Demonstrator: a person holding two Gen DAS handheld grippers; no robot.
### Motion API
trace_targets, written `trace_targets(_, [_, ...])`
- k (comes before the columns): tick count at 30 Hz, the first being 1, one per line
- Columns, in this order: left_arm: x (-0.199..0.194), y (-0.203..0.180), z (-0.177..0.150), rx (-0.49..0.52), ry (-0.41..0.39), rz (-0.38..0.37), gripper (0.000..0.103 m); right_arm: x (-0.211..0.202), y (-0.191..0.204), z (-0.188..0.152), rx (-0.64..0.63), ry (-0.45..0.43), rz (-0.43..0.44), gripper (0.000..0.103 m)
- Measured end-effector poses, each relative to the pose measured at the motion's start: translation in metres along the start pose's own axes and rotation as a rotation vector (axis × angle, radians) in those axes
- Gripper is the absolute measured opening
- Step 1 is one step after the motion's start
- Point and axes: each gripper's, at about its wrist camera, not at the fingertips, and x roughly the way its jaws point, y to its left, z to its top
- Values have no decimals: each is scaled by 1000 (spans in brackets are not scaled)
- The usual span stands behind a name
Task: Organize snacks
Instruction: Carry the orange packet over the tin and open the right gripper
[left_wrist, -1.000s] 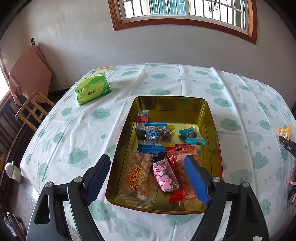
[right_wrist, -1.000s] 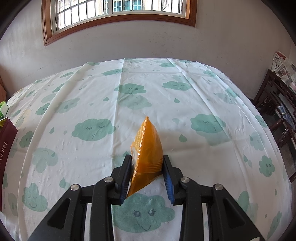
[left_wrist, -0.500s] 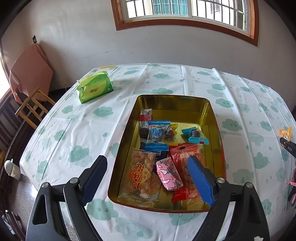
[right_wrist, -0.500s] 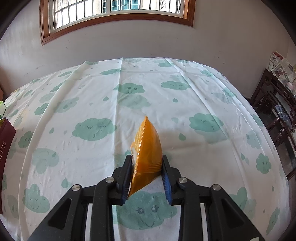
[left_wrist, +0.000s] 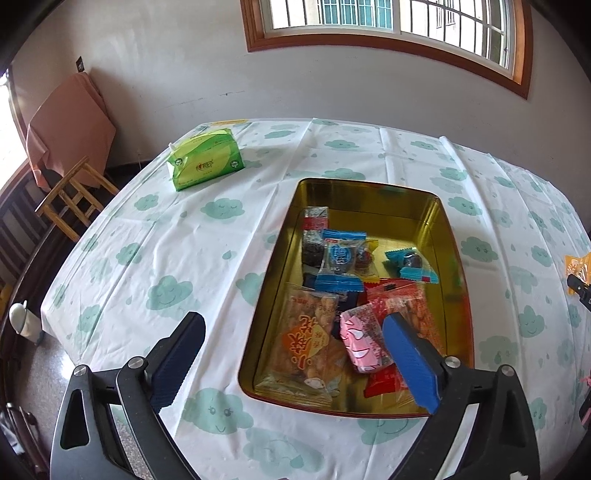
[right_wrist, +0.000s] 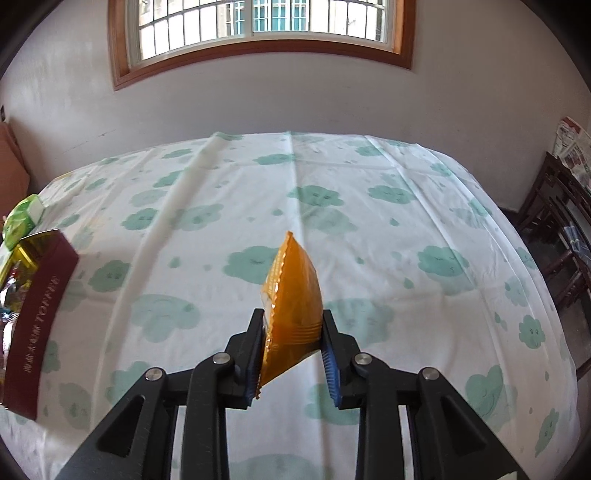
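Note:
A gold tin (left_wrist: 452, 236) sits on the cloud-print tablecloth and holds several wrapped snacks, among them a pink packet (left_wrist: 360, 341) and an orange cracker bag (left_wrist: 306, 338). My left gripper (left_wrist: 295, 360) is open and empty, above the tin's near end. My right gripper (right_wrist: 291, 354) is shut on an orange snack packet (right_wrist: 293, 302) and holds it above the cloth. The tin's dark red outer wall (right_wrist: 40, 306) shows at the left of the right wrist view. The orange packet also shows at the right edge of the left wrist view (left_wrist: 578, 264).
A green tissue pack (left_wrist: 205, 158) lies at the table's far left. A wooden chair (left_wrist: 74, 192) stands beyond the left edge. Dark furniture (right_wrist: 561, 221) stands off the right side. The wall and a window are behind.
My right gripper has lifted and swung left with the orange packet, so the tin's wall is further in view. My left gripper has drawn back and tilted slightly; it stays open.

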Motion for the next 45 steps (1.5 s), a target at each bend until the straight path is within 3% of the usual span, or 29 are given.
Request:
trace_targets(21, [-2, 56, -8, -89, 5, 52, 98, -50, 189, 2, -243, -25, 345, 29])
trace_targets(29, [-2, 74, -12, -106, 12, 73, 98, -48, 235, -7, -315, 1, 390, 29])
trace_targets(45, [1, 89, -17, -122, 31, 95, 98, -29, 275, -8, -365, 31, 395, 29])
